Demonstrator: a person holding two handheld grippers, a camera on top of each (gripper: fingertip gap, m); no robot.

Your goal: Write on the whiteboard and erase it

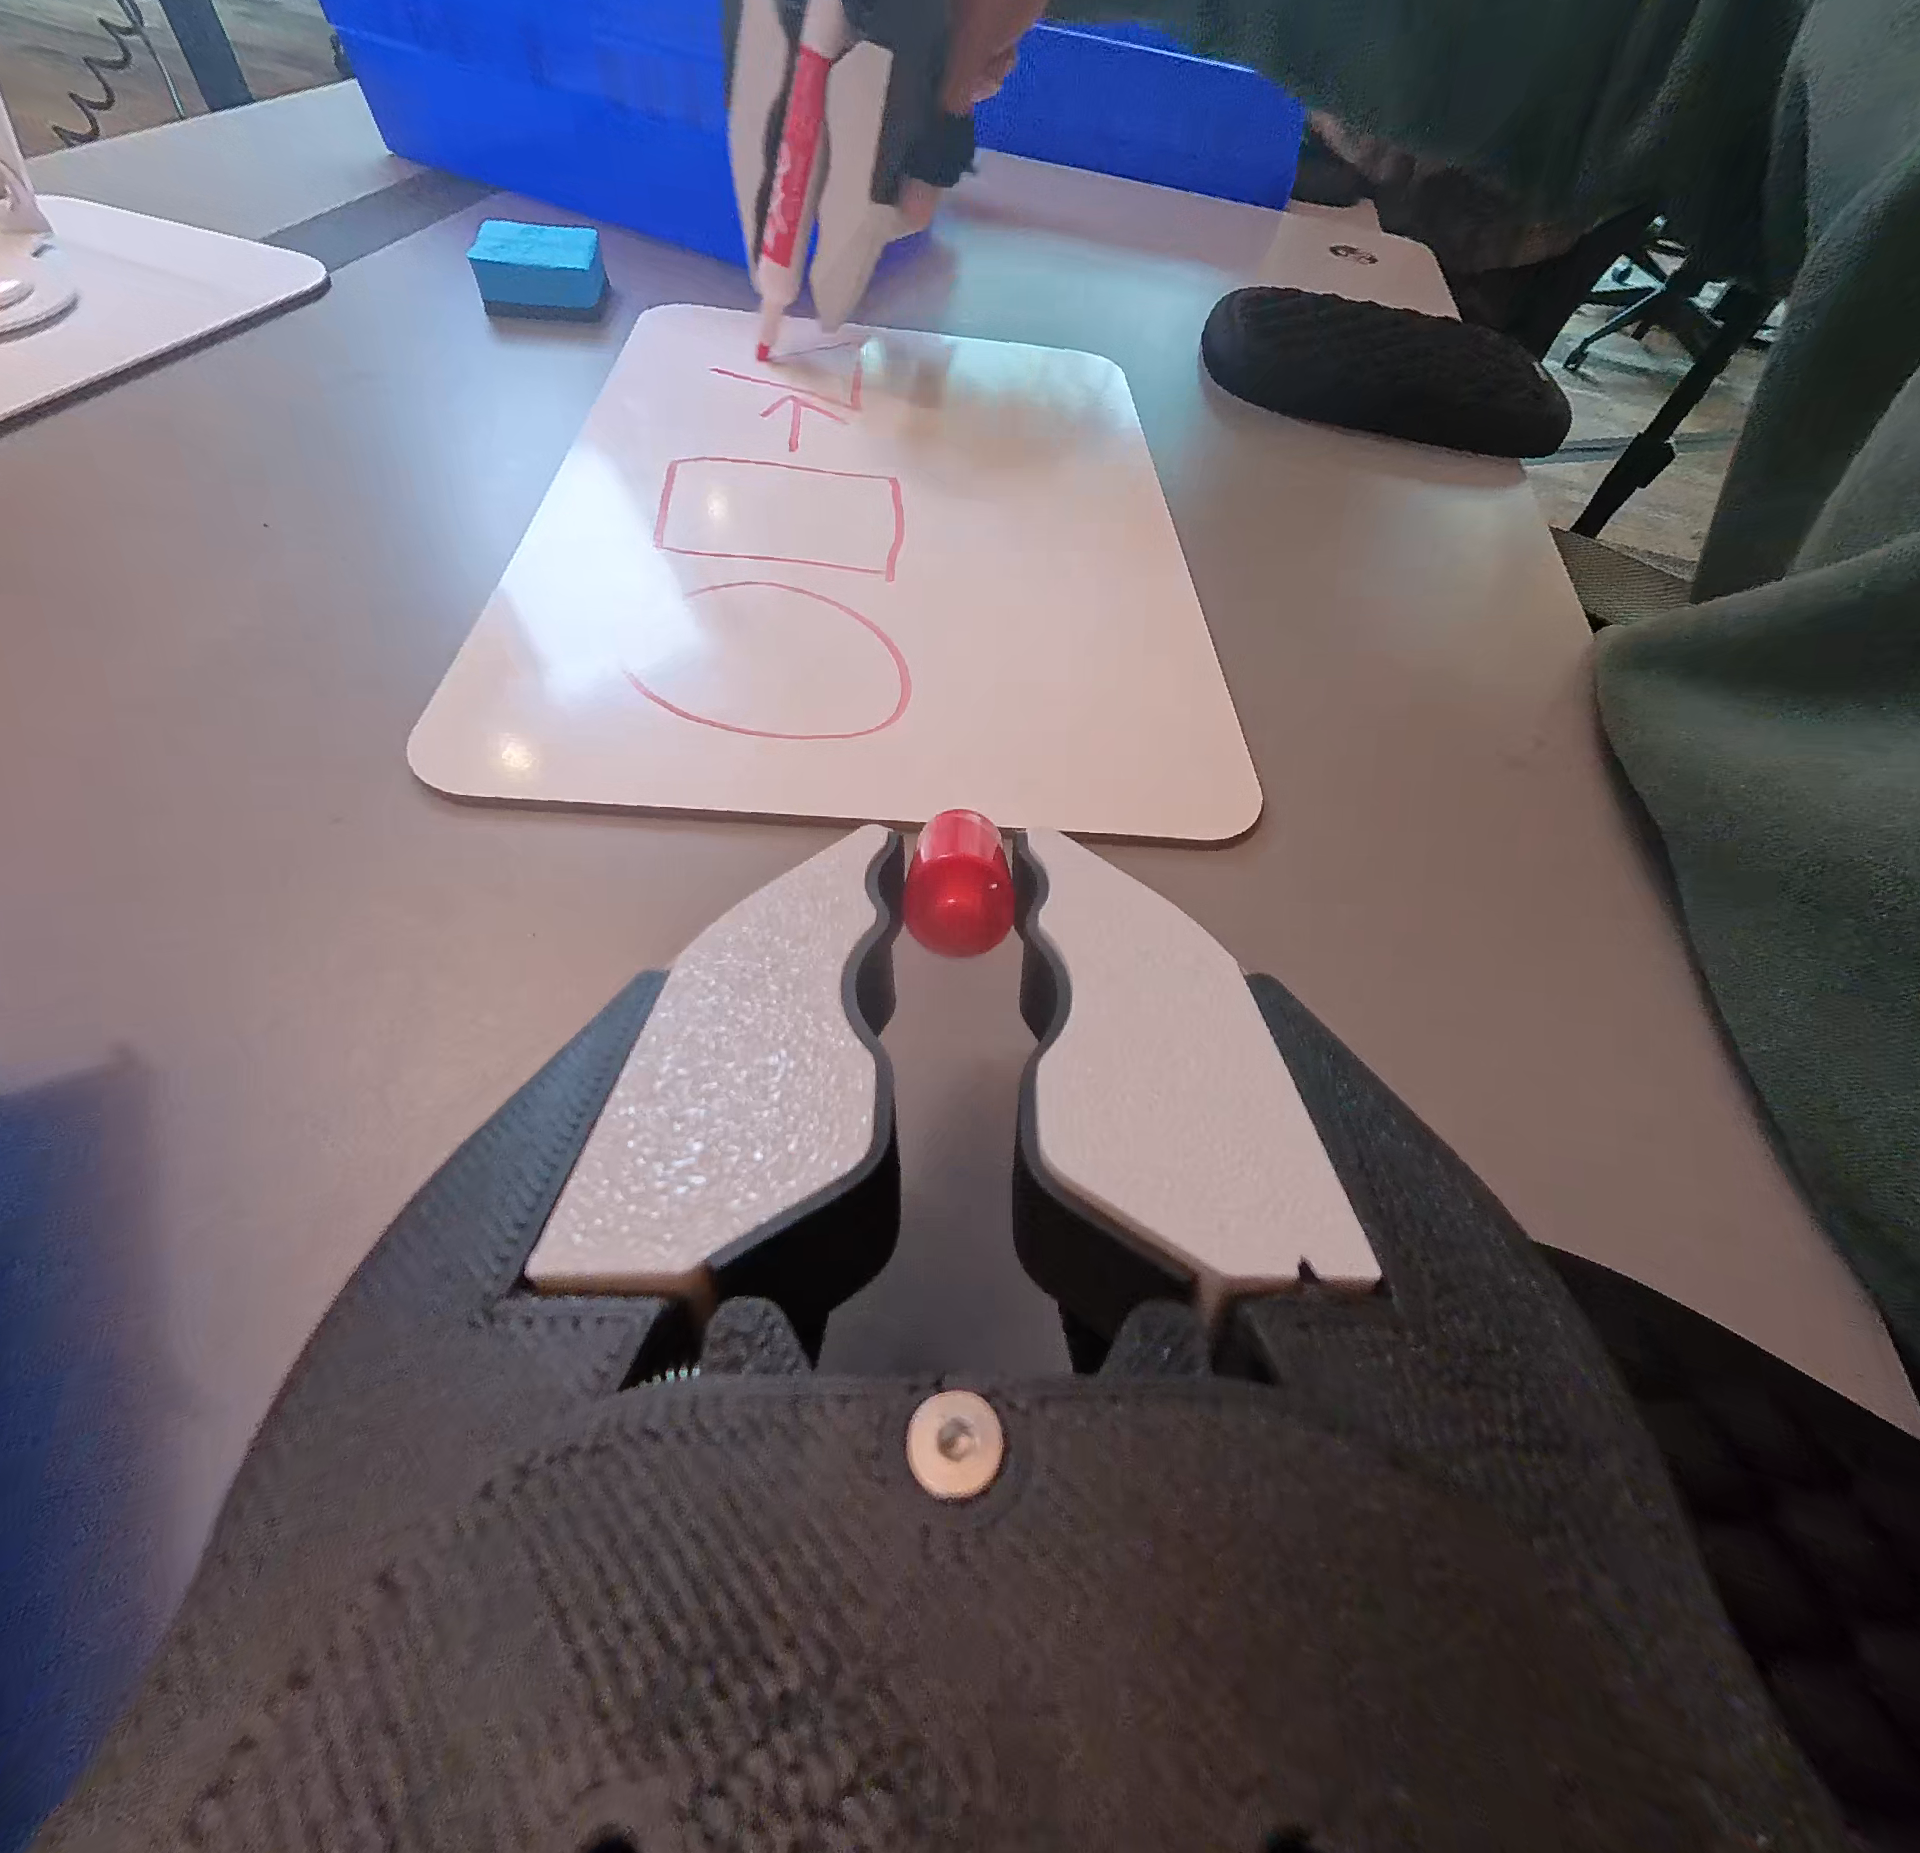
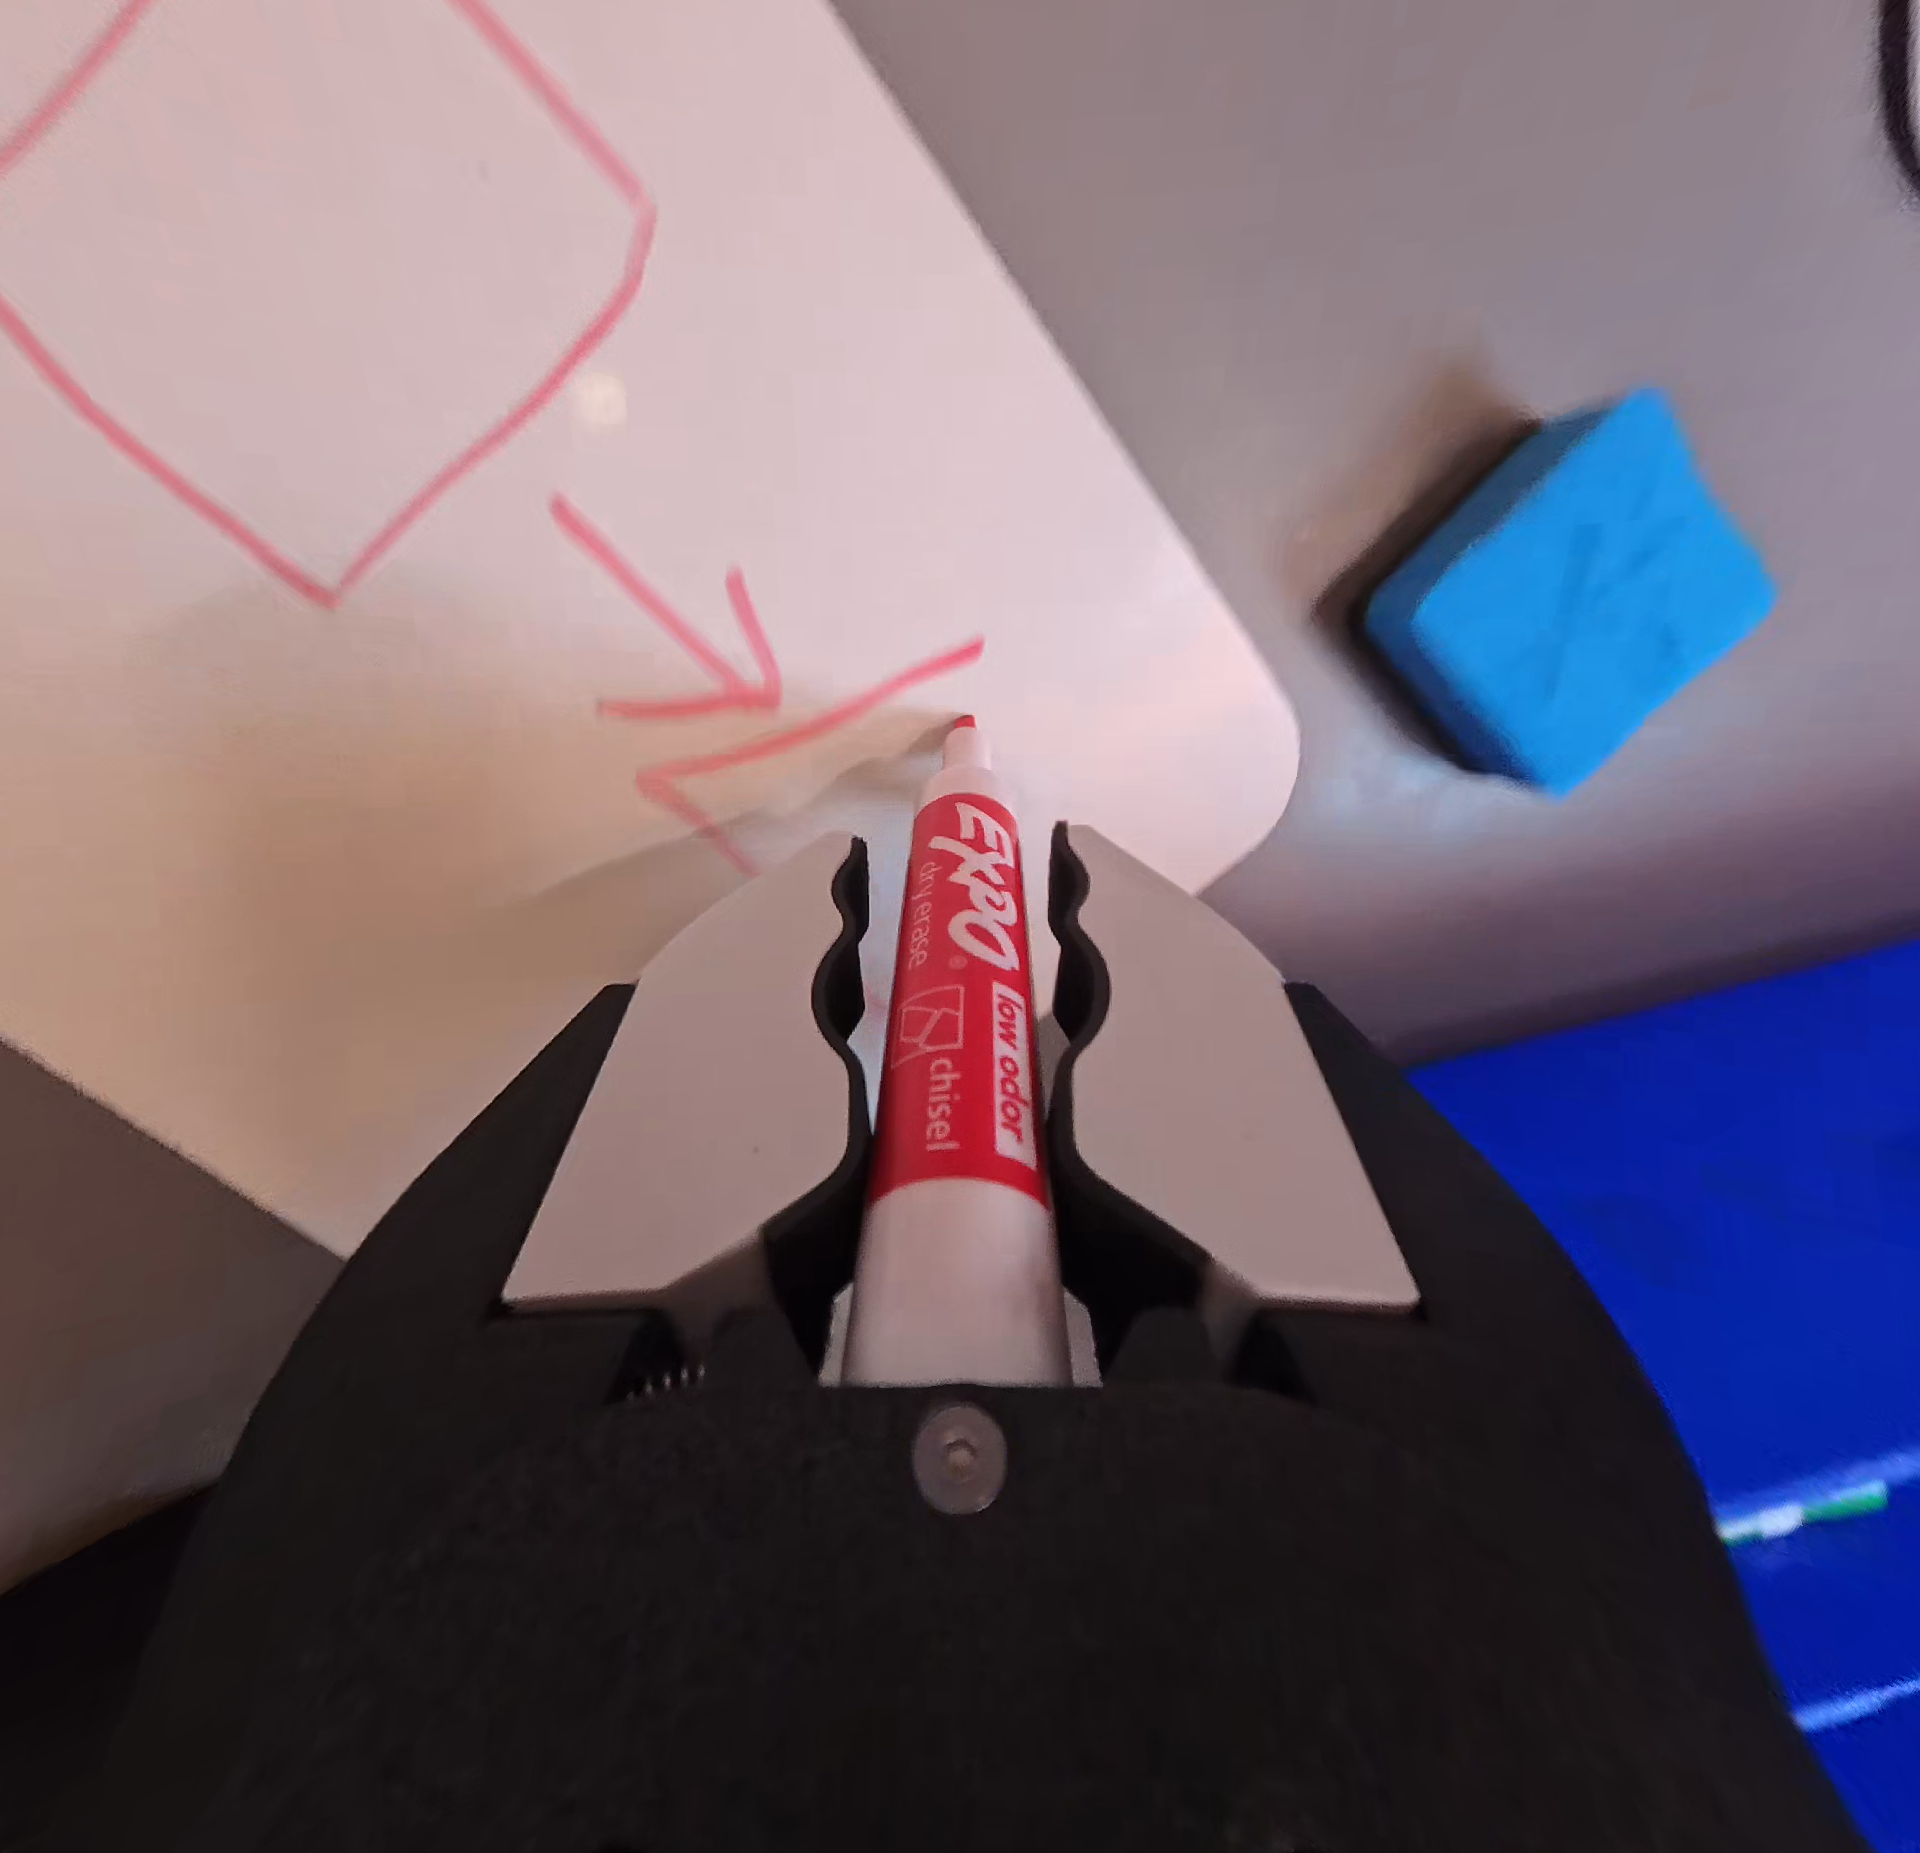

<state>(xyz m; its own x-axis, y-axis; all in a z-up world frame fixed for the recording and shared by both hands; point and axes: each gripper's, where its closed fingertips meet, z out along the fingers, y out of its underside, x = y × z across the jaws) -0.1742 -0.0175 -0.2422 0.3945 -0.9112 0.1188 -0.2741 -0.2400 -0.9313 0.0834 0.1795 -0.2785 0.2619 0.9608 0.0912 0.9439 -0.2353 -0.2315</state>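
In the left wrist view, the left gripper [image 1: 956, 858], with grey textured fingers on a black body, is lying low over a smooth grey table [image 1: 260, 577] and is clamping a small glossy red marker cap [image 1: 957, 894] between its fingertips. Just beyond the cap, a white rectangular whiteboard with rounded corners [image 1: 1039, 598] is lying flat on the table. Red drawn shapes are showing on it: an oval nearest the camera, a rectangle behind it, then an arrow and an unfinished outline at the far end. There, the right gripper [image 1: 805, 297] is pointing down and holding a red and white dry-erase marker [image 1: 795, 162], whose tip is touching the board. A bright blue foam eraser with a dark base [image 1: 538, 268] is sitting on the table just beyond the board's far left corner. A large blue plastic bin [image 1: 561, 68] is standing behind it.

In the right wrist view, the right gripper [image 2: 956, 847] is closing around the marker [image 2: 961, 1024], which is running forward between its fingers. The red tip is pressing on the whiteboard [image 2: 364, 816] near its rounded corner, beside the red arrow and the partial outline. The blue eraser [image 2: 1569, 588] is resting on the table [image 2: 1299, 193] to the right, apart from the board. The blue bin [image 2: 1683, 1284] is filling the lower right.
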